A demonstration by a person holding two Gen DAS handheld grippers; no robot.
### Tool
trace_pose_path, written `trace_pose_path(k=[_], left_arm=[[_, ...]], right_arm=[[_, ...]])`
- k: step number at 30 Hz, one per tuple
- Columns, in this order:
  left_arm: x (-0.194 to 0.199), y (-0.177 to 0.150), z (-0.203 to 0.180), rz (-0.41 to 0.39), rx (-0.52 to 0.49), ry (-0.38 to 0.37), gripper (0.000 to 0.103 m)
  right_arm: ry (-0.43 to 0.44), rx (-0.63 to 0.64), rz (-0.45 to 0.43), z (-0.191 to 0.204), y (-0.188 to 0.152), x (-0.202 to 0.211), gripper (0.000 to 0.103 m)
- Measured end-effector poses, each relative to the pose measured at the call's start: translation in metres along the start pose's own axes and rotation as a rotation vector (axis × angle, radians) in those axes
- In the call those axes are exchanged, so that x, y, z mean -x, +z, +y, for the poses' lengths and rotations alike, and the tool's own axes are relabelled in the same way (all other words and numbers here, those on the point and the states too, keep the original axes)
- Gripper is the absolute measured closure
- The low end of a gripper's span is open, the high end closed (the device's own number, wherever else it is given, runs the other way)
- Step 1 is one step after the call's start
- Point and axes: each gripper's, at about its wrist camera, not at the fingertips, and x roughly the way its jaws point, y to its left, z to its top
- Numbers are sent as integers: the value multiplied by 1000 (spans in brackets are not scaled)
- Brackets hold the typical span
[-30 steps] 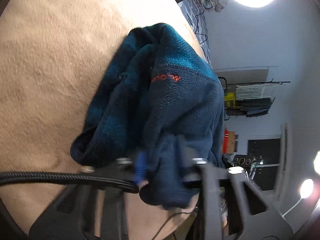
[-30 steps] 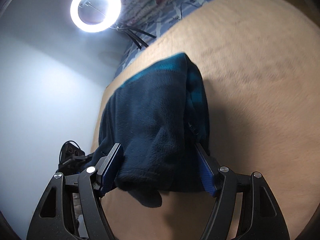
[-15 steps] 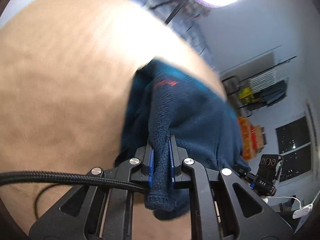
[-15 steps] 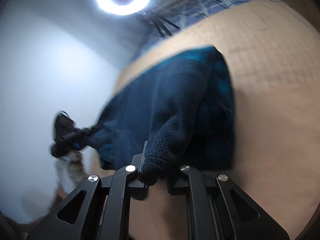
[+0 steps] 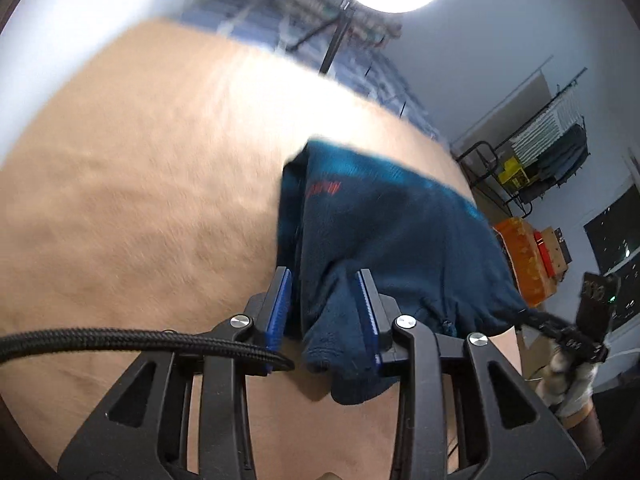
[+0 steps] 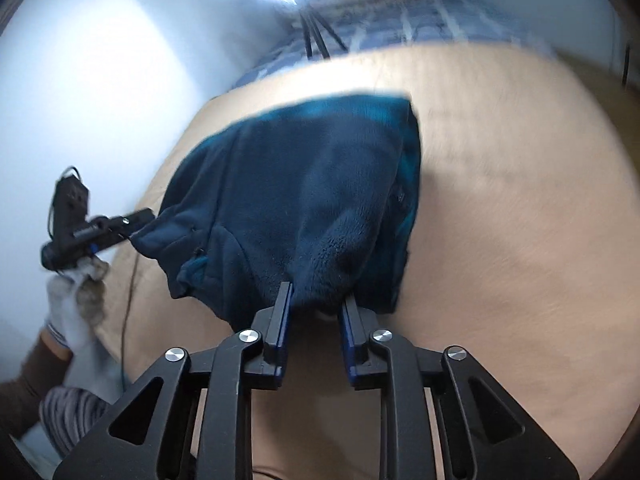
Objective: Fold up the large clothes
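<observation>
**Both grippers easing off the fleece hem**

Left gripper (image 5: 326, 312): jaws opening, a fold of the fleece (image 5: 384, 232) between them. The cloth lies against the right pad; a gap shows at the left pad, so the hold reads as released. Right gripper (image 6: 316, 312): jaws also opening, but the bunched hem fills the gap and both pads appear to press it; it grasps the fleece.

The fleece lies in a heap on the tan bed (image 5: 140, 200), near its edge, the near hem raised towards both grippers.

Risks, as judged: with one side loose and the other held, the hem may drop unevenly and skew the fold. Thick pile may also snag on a pad and drag the heap towards the bed edge.

View differences: the left wrist view shows the red logo (image 5: 322, 189) and a rack (image 5: 552, 148) beyond. The right wrist view shows the plain side, and the gloved hand (image 6: 74, 300) carrying the left gripper.
</observation>
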Motion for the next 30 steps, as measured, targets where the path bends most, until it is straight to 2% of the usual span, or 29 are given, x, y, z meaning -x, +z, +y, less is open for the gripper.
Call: trace_pose_path(k=[2, 6, 9, 15, 19, 20, 25, 28, 30], left_arm=[[6, 11, -7, -25, -18, -2, 70], [-2, 42, -33, -65, -29, -27, 70], [-26, 63, -58, -82, -69, -43, 70], [-85, 80, -86, -10, -143, 6, 70], [-123, 77, -83, 42, -179, 58, 70], [-131, 74, -79, 57, -174, 66, 70], [-165, 51, -59, 115, -178, 84, 71], [-163, 53, -57, 118, -152, 70, 71], [-147, 58, -55, 107, -126, 52, 71]], right_arm=[[-27, 20, -59, 6, 14, 18, 81], [-20, 88, -139, 27, 55, 8, 81], [-1, 157, -156, 50, 90, -28, 81], [-13, 163, -121, 50, 130, -95, 86], [-58, 163, -17, 33, 123, -134, 86], [-63, 158, -1, 27, 118, -139, 90], [-33, 134, 10, 2, 93, -158, 91], [-27, 126, -3, 3, 93, -155, 92], [-17, 132, -2, 7, 98, -142, 92]])
